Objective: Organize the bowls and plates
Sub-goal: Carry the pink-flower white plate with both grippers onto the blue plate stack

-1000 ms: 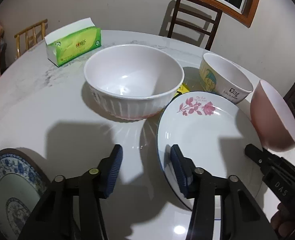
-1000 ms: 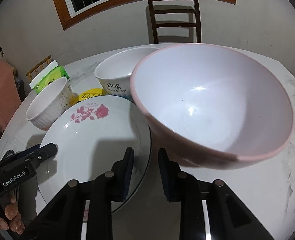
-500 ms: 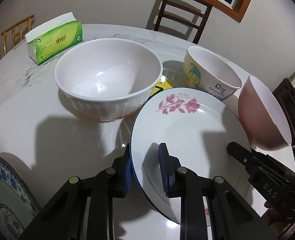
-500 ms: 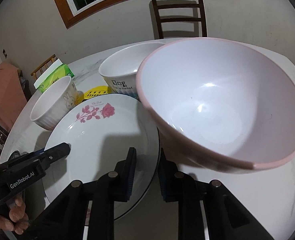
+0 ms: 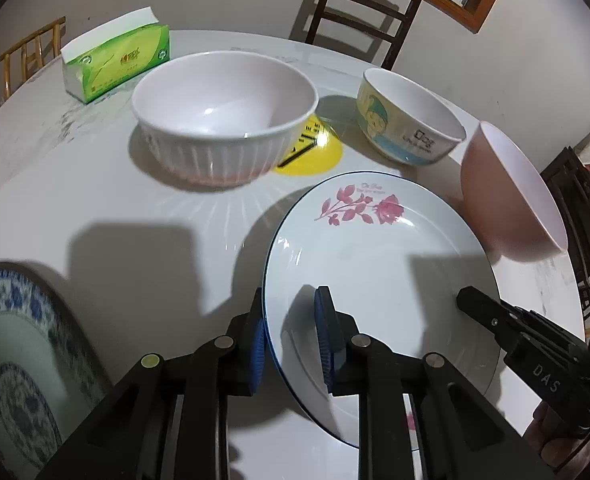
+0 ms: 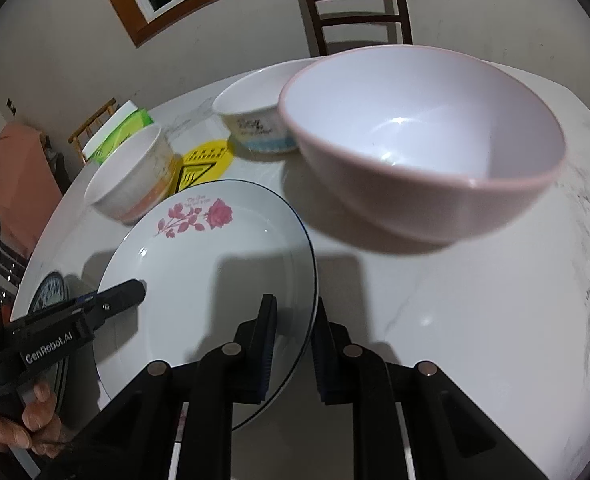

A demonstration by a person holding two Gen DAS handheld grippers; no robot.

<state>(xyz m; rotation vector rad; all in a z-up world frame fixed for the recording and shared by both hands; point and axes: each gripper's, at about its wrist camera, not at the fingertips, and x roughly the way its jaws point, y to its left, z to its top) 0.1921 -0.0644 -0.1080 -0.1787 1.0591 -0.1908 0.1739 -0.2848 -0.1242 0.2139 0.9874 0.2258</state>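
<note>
I have both tools on the same rose-printed plate [image 5: 379, 272], a glossy white round plate with a thin dark rim line, lying near the table's [image 5: 95, 200] front edge. My left gripper [image 5: 291, 332] pinches its left rim between ribbed blue pads, one finger under and one over. My right gripper [image 6: 293, 344] straddles the right rim in the right wrist view; its jaws are closing with the rim between them, and I cannot tell whether the pads press yet, since motion blur smears the fingers.

The plate's near edge is hidden behind the black finger arms in both views. A smooth pink bowl [image 6: 423, 148] sits just beyond the plate toward the right edge, blurred in the right wrist view. A ribbed white bowl [image 5: 223, 112] stands toward the middle, partly covering a yellow round mat [image 5: 315, 152] whose print I cannot read. A cartoon-printed bowl [image 5: 407, 120] stands behind the mat. A blue-patterned plate [image 5: 11, 344] is cut off at the front left edge. A green tissue pack [image 5: 115, 60] lies toward the far left edge. A hand [image 6: 19, 428] grips the left tool's handle.
</note>
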